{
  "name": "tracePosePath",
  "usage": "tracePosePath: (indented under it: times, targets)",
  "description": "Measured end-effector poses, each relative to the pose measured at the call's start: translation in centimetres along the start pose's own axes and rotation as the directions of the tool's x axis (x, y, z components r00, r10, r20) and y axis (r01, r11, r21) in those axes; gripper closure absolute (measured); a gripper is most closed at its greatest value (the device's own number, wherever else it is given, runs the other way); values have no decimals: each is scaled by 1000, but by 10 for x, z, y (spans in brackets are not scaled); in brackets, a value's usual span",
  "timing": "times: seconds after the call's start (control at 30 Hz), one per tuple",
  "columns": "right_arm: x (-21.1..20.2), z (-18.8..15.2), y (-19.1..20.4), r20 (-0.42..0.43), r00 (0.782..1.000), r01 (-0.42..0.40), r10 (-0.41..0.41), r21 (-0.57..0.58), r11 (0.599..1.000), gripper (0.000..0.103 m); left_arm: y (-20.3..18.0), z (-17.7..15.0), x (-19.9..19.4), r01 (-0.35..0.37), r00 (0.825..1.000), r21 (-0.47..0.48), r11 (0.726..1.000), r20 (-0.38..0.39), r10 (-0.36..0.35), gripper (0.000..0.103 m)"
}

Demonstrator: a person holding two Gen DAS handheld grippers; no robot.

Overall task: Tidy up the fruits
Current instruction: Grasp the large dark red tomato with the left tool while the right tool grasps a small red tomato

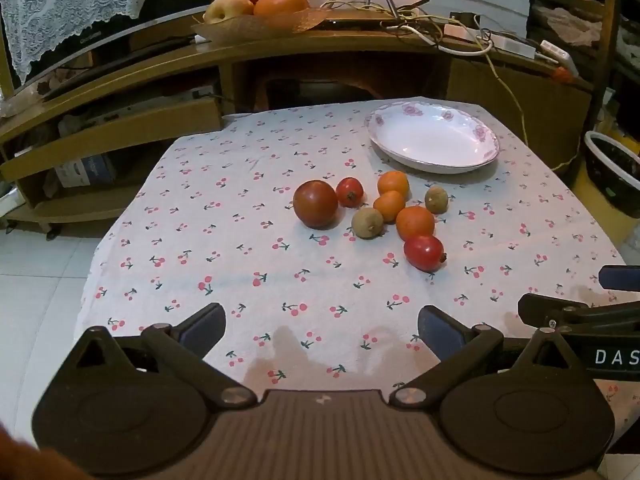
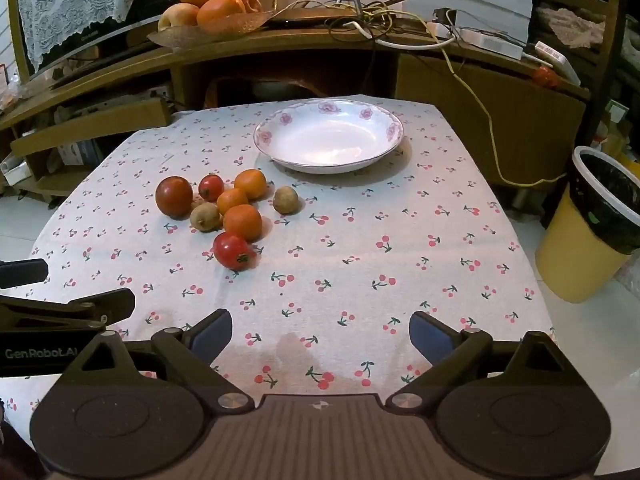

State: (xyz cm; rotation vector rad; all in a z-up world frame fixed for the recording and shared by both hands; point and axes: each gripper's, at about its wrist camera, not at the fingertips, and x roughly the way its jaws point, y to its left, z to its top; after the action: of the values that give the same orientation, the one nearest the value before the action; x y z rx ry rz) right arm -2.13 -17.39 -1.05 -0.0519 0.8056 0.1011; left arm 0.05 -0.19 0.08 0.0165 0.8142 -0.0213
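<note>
Ahead of both wide-open tools, left tool [image 1: 322, 330] and right tool [image 2: 320, 334]: 3 tomatoes [image 2: 174, 196] | 3 oranges [image 2: 242, 222] | 2 kiwis [image 2: 285, 200] | 1 plate [image 2: 280, 120] | writing: "GenRobot.AI", "DAS"

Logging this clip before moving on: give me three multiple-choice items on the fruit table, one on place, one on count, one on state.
1. Where does the white plate sit relative to the loose fruit?
A. nearer the camera
B. beyond it
C. under it

2. How many orange fruits lie on the cloth?
A. one
B. three
C. five

3. How do both tongs stand?
A. open, holding nothing
B. shut on a tomato
C. one open, one shut

Answers:
1 B, the plate lies past the cluster.
2 B, three oranges are grouped together.
3 A, the left tongs and right tongs show only cloth between the pads.
</note>
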Motion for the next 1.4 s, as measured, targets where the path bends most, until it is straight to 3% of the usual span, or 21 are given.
tracePosePath:
  times: [0.47, 0.7, 0.77, 0.93, 1.03, 1.2, 1.4]
  targets:
    - [-3, 4, -10, 9, 999, -37, 37, -8, 999, 11, -5, 18, -4, 63, 997, 66, 996, 44, -66, 0]
    - [10, 30, 3, 31, 996, -85, 89, -98, 992, 12, 3, 42, 20, 56, 997, 211, 976, 37, -65, 0]
    - [19, 37, 11, 39, 992, -114, 121, -142, 983, 16, 6, 46, 27, 43, 997, 260, 965, 49, -58, 0]
    - [49, 48, 22, -64, 978, -206, 198, -194, 959, 20, 20, 57, 48, 32, 998, 334, 942, 35, -46, 0]
    - [63, 48, 27, -113, 963, -262, 243, -204, 943, 26, 27, 64, 64, 53, 998, 346, 937, 23, -65, 0]
    - [81, 52, 36, -122, 962, -269, 245, -263, 927, 34, 32, 74, 91, 69, 997, 339, 938, 10, -77, 2]
    - [98, 53, 36, -179, 945, -312, 274, -239, 919, 51, 28, 80, 113, 97, 995, 331, 939, -16, -97, 7]
